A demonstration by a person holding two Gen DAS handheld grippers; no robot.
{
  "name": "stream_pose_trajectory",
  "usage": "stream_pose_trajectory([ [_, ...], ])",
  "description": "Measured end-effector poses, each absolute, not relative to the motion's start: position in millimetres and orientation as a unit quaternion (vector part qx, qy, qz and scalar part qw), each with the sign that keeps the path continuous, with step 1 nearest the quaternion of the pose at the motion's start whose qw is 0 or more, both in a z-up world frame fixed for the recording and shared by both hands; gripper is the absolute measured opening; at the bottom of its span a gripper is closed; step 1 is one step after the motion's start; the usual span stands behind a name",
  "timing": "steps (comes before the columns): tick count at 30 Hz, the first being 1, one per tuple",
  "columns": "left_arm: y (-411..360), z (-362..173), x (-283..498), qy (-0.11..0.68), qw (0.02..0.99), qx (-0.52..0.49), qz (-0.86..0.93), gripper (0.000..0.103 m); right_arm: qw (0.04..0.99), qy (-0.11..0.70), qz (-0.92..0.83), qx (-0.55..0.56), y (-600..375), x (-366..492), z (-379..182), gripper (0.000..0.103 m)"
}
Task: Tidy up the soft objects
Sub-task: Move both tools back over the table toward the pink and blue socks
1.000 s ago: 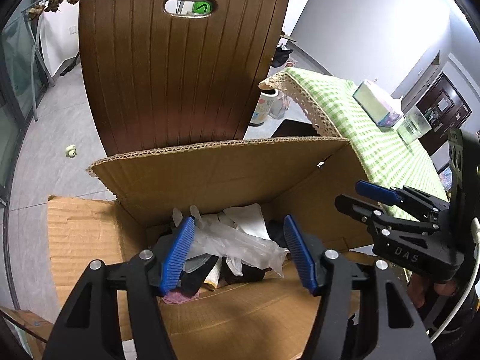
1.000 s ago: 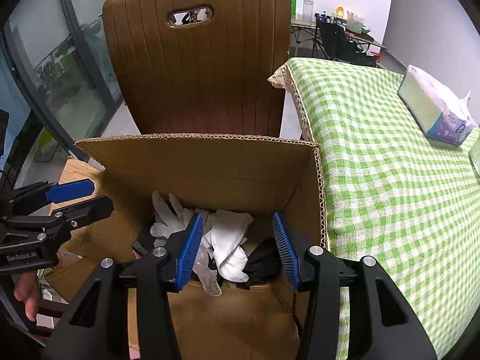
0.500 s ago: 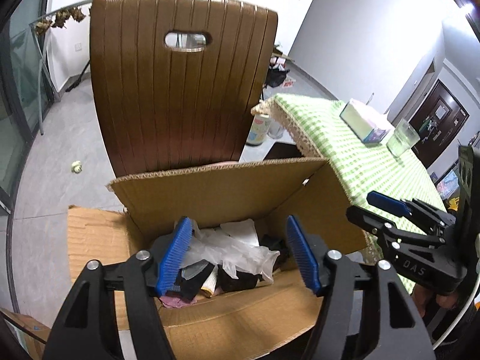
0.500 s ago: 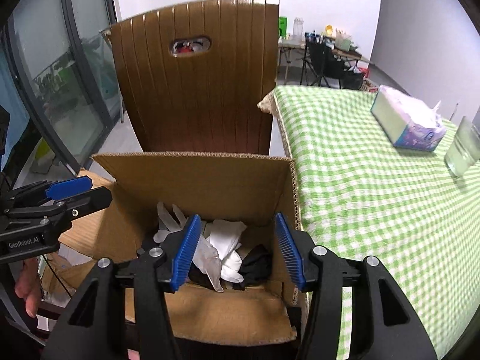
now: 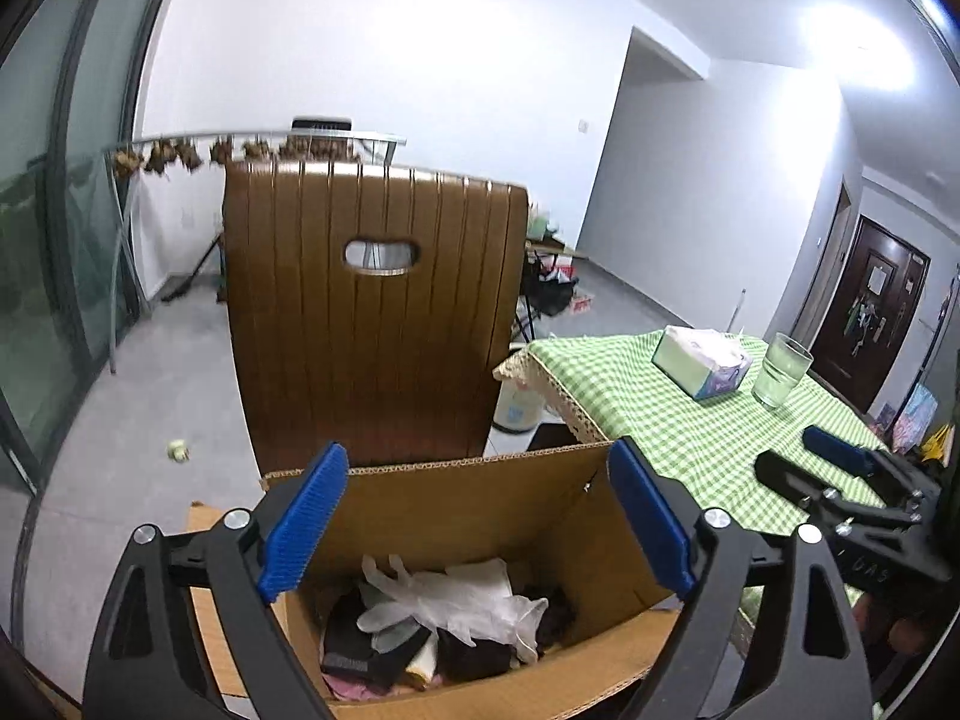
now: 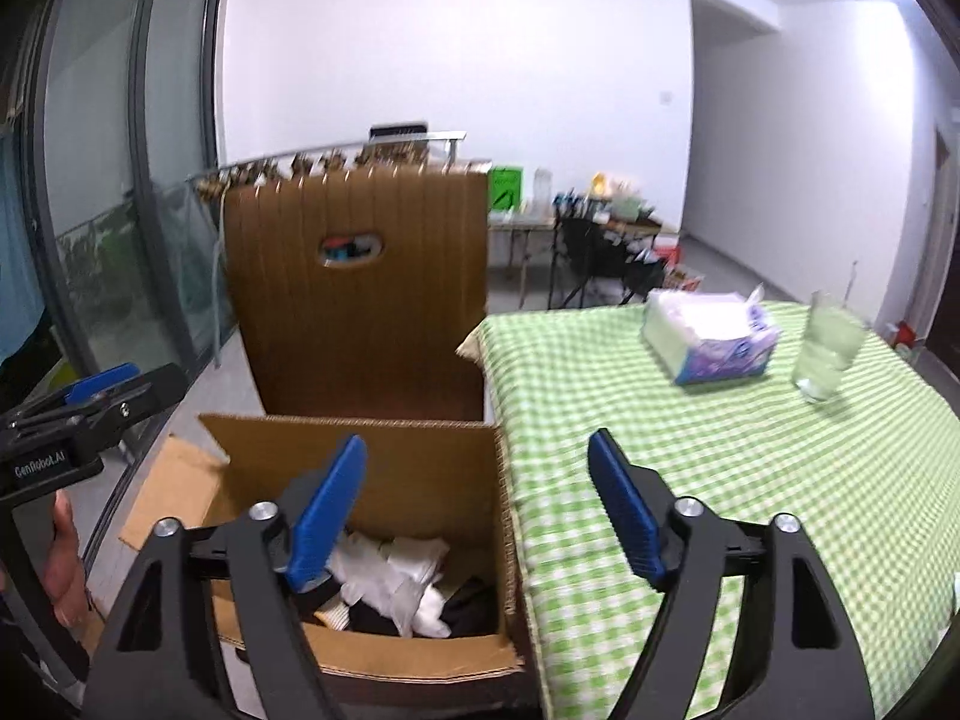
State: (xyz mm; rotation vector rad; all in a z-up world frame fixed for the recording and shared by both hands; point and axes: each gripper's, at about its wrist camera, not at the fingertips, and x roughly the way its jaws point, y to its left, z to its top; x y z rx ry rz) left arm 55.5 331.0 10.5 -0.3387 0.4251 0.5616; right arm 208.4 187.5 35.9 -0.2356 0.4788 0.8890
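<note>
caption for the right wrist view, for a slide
Right gripper, jaws open and empty, above a cardboard box of gloves beside a checked tablecloth.

1. Cardboard box point(image 5: 456, 498): matt, corrugated edges.
2. Gloves point(image 5: 456, 600): thin, translucent, glossy.
3. Chair back point(image 5: 372, 324): ribbed, brown, slightly shiny.
4. Tablecloth point(image 6: 690, 438): checked cloth, lace trim.
5. Drinking glass point(image 6: 828, 348): clear.

Even, cool indoor light; a ceiling lamp point(image 5: 858, 54) glares white far above the chair point(image 5: 375, 324). Fisheye bending darkens every corner. The right wrist view is motion-blurred, smearing the chair's top edge and the checked surface point(image 6: 690, 420) beside it.
</note>
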Motion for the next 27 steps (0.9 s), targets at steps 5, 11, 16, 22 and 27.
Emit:
stream_pose_trajectory([
  [5, 306.0, 9.3, 50.3, 0.185, 0.934, -0.13, 0.277, 0.088, 0.881, 0.202, 0.419, -0.089, 163.6, 201.8, 35.9, 0.076],
  [11, 277.8, 15.3, 46.7, 0.153, 0.946, -0.086, 0.272, 0.088, 0.89, 0.196, 0.404, -0.082, 141.9, 198.8, 34.5, 0.076],
  [16, 264.7, 18.6, 48.2, 0.154, 0.949, -0.087, 0.261, 0.089, 0.898, 0.194, 0.388, -0.074, 121.1, 197.6, 37.2, 0.076],
  [22, 250.1, 23.9, 48.4, 0.153, 0.951, -0.087, 0.255, 0.089, 0.909, 0.191, 0.366, -0.053, 90.7, 198.4, 41.5, 0.076],
  [27, 230.4, 28.3, 53.7, 0.149, 0.956, -0.082, 0.238, 0.091, 0.919, 0.188, 0.343, -0.049, 59.3, 197.5, 42.5, 0.076],
])
